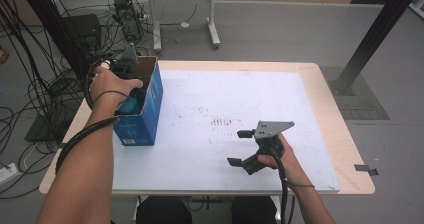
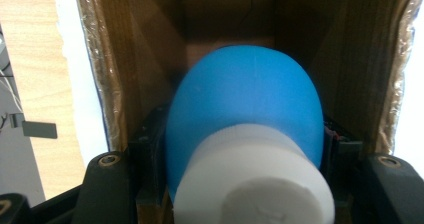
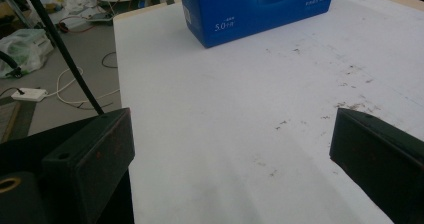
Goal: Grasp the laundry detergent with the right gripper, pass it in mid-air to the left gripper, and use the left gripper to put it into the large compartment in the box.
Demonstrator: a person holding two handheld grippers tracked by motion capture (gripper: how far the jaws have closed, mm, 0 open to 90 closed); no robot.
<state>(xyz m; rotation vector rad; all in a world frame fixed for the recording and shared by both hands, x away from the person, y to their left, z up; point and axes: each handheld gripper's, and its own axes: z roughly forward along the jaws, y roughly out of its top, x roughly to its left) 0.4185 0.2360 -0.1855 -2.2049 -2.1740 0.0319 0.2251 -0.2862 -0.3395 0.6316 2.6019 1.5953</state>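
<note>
Gripping a blue, bulb-shaped object with a white cylindrical end, the left gripper has its two black jaws pressed against the object's flanks, one on each side, so the rounded blue body sits pinched between them. The white end points back toward the camera and the blue dome leads, a hold that suits lowering the object nose-first. Around the jaws rise the brown inner walls of a cardboard box: the gripper and its load are already inside the opening, the dome facing the dim bottom; whether it touches the bottom cannot be told. In the high view the same blue box stands upright, open at the top, at the left side of the white table surface, with the left hand over its mouth, which fits a placing step well advanced. The right gripper waits well apart, held low over the near part of the table; its jaws stand spread wide with nothing between them, bare table showing in the gap, and point toward the box.
</note>
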